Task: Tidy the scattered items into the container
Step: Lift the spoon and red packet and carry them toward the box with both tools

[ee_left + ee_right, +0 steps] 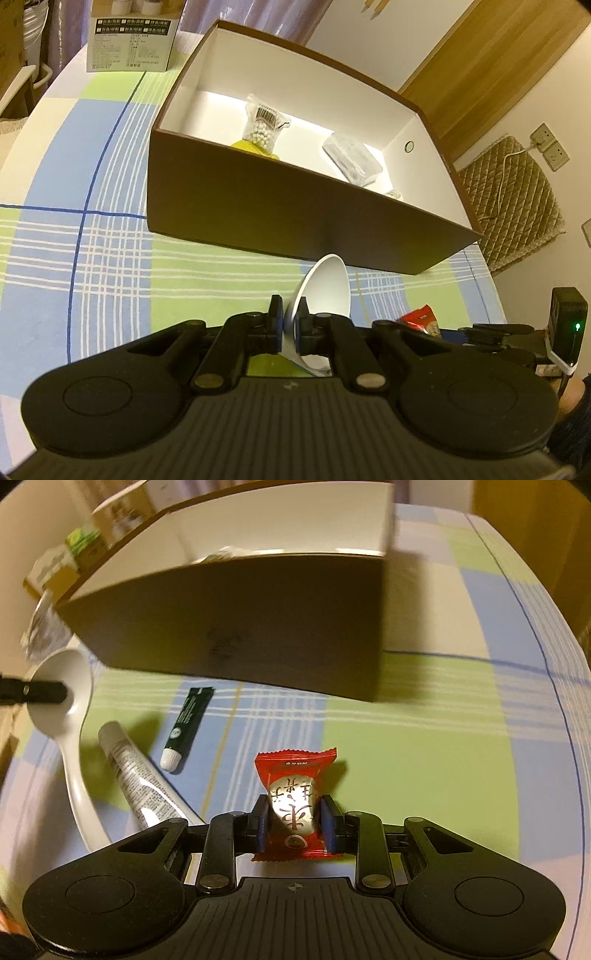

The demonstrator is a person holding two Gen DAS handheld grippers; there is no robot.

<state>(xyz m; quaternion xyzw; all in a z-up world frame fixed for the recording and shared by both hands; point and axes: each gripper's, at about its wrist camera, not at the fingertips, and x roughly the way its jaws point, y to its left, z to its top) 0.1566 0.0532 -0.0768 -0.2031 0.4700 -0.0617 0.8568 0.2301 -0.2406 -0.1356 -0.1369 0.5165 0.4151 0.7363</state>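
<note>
Two tongs: left grips one spoon, right one candy.

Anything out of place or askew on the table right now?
Two tubes lie loose outside the box: a white tube and a dark green tube. The left tool grips the white spoon by its bowl.

Both grippers' fingers clamped
</note>
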